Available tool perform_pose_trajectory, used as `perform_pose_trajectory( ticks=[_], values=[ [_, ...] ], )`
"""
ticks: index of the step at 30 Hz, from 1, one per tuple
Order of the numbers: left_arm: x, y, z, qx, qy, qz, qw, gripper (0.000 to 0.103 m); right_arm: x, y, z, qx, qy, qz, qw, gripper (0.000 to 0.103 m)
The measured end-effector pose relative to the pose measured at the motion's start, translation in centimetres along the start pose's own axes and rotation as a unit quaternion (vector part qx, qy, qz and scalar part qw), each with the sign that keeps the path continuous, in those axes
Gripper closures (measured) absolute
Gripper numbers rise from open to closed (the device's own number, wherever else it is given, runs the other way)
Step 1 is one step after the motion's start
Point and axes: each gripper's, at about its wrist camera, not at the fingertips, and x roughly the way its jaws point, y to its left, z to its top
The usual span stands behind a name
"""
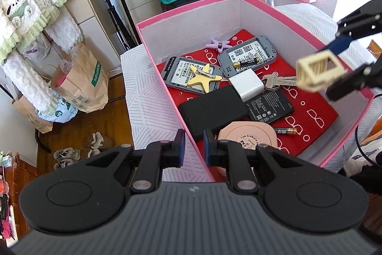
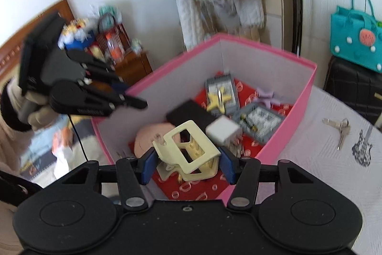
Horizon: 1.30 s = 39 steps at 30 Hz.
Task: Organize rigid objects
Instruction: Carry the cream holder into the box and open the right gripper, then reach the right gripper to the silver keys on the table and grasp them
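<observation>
While over pink box (image 2: 281, 126), R tool (image 2: 187, 165) grips clip (image 2: 188, 149).

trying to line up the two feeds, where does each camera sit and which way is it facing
Left wrist: sits on the left gripper, looks down into the pink box from its near corner; own empty fingers show, right gripper at right.
Right wrist: sits on the right gripper, looks into the box from another side; its fingers grip a cream hair clip; left gripper at left.
Shared: box, clip, yellow star.
</observation>
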Motion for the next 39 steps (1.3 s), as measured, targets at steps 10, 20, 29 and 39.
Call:
perform_pose_trajectory(
  ticks=[10,20,29,39],
  values=[
    [-0.1,0.3,0.1,-0.006,0.002,-0.007,1.0,0.089,-2.0,0.3,0.4,-0.001,-0.019,-0.013,1.0,0.042],
    [-0.1,0.3,-0.2,-0.014,-0.004,-0.009,0.9998,0.089,-7.1,-5.9,-0.6,0.1,-0.113,-0.086,0.985,0.039],
    [-0.2,0.4,-0.1,-0.024,-0.006,-0.01,0.9996,0.089,-4.2,-13.7,-1.6,0.065,-0.102,-0.235,0.965,0.04],
    [-0.2,0.6,0.1,-0.027,0.001,-0.008,0.9996,0.089,1.7,-18.1,0.2,0.07,-0.068,-0.19,0.977,0.086]
  ],
)
